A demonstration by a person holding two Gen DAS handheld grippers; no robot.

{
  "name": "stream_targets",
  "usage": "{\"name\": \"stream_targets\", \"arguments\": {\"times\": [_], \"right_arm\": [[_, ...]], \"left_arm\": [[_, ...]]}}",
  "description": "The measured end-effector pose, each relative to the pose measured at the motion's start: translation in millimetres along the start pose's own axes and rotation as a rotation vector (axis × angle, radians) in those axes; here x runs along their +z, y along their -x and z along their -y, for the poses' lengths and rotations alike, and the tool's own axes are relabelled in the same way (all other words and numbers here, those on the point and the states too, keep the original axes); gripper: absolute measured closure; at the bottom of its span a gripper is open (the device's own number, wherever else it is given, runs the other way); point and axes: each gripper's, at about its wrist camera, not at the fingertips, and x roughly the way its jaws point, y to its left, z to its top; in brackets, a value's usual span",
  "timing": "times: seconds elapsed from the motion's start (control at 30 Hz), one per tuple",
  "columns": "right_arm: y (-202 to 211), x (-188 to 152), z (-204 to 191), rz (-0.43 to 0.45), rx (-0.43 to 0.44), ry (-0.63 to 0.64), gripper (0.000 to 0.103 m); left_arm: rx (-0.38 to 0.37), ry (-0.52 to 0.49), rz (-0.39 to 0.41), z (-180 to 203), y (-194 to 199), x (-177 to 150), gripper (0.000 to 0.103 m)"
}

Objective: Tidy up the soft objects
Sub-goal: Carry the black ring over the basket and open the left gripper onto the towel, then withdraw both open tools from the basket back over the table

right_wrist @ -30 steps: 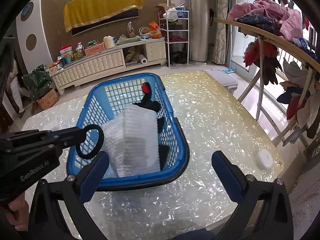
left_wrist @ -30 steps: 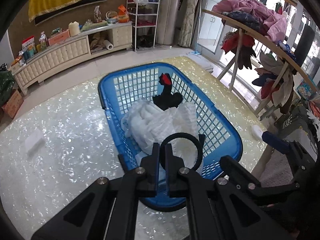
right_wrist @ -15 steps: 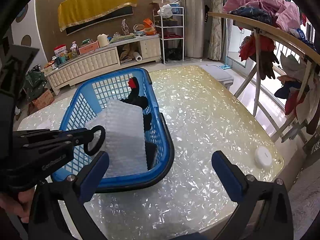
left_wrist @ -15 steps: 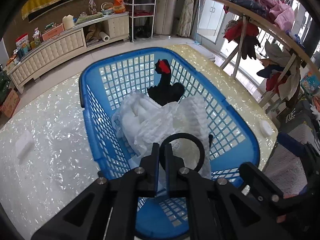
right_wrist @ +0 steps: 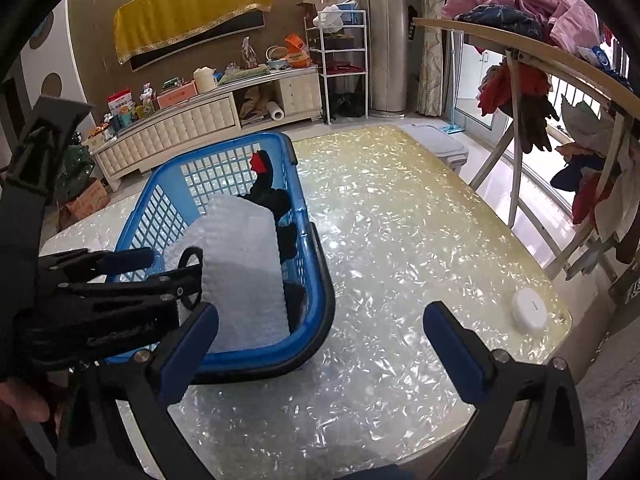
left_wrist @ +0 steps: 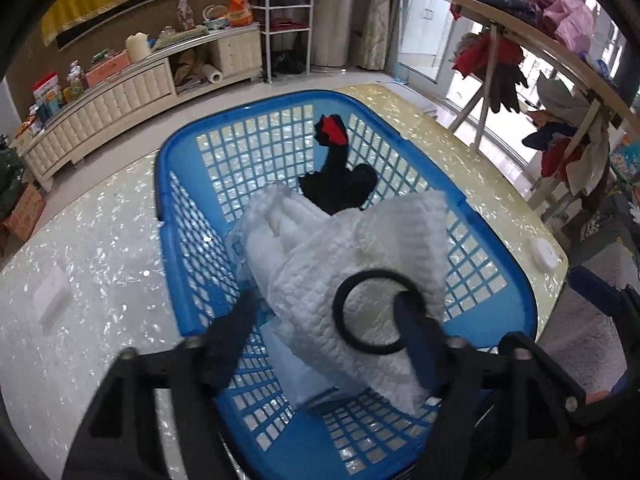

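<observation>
A blue mesh basket [left_wrist: 400,148] stands on the pearly table; it also shows in the right wrist view [right_wrist: 316,264]. In it lie white foam wrap [left_wrist: 344,264] and a black and red glove [left_wrist: 340,176]. A black hair ring [left_wrist: 374,312] hangs around the right finger of my left gripper [left_wrist: 328,312], which is open just above the foam. The ring is partly hidden in the right wrist view [right_wrist: 192,276]. My right gripper [right_wrist: 320,336] is open and empty over the table, right of the basket.
A small white round device [right_wrist: 528,306] sits near the table's right edge. A white flat piece [left_wrist: 52,300] lies on the table left of the basket. A clothes rack [right_wrist: 560,60] with garments stands on the right. A cabinet [right_wrist: 192,124] lines the far wall.
My left gripper has moved forward over the basket and opened; the ring it pinched now hangs loosely on one finger. My right gripper stays open, shifted slightly right.
</observation>
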Motion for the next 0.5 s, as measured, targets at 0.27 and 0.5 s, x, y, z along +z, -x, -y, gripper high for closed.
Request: {"name": "stream_targets", "arguments": {"times": [0.27,0.5], "right_arm": [[7,3,-6,0.014,0.012,0.005,0.001],[17,8,-20,0.043,0.034,0.029,0.001]], "left_arm": [[0.045,-0.009,0.024,1,18,-1,0.028],[0.106,0.043,0.094,-14,50,-13,0.021]]}}
